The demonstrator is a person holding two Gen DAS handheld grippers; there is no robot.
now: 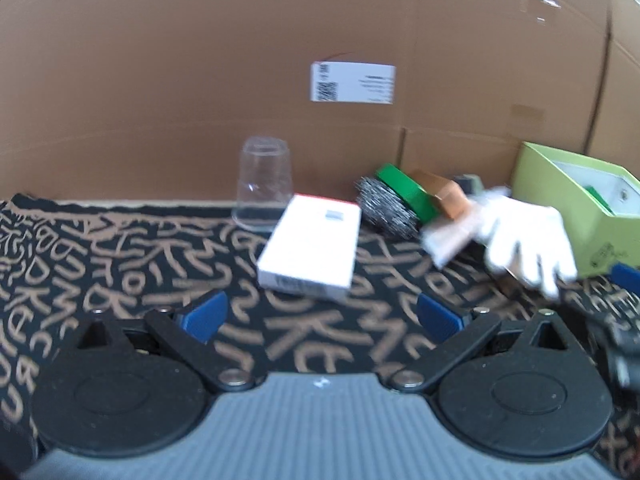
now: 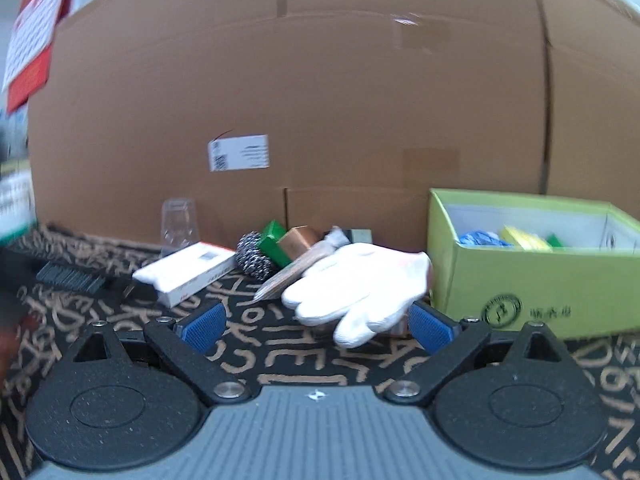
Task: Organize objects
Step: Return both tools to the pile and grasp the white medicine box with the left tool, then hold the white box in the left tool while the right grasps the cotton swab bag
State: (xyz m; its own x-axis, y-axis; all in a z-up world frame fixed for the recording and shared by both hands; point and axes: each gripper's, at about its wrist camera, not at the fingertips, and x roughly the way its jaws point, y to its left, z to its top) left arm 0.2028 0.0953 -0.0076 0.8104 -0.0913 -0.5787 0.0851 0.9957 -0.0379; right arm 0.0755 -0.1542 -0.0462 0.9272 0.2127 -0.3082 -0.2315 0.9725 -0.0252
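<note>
In the left wrist view a white flat box lies on the patterned cloth just beyond my left gripper, which stands open and empty. Behind it are an upturned clear cup, a steel scourer, a green block, a copper-brown block and a white glove. In the right wrist view my right gripper is open wide, the white glove lying just ahead of its pads without touching them. The lime-green box at right holds blue, yellow and green items.
A tall cardboard wall with a white label closes off the back. A black brush lies at the left on the cloth. The lime-green box stands at the right edge in the left wrist view, with part of the other gripper below it.
</note>
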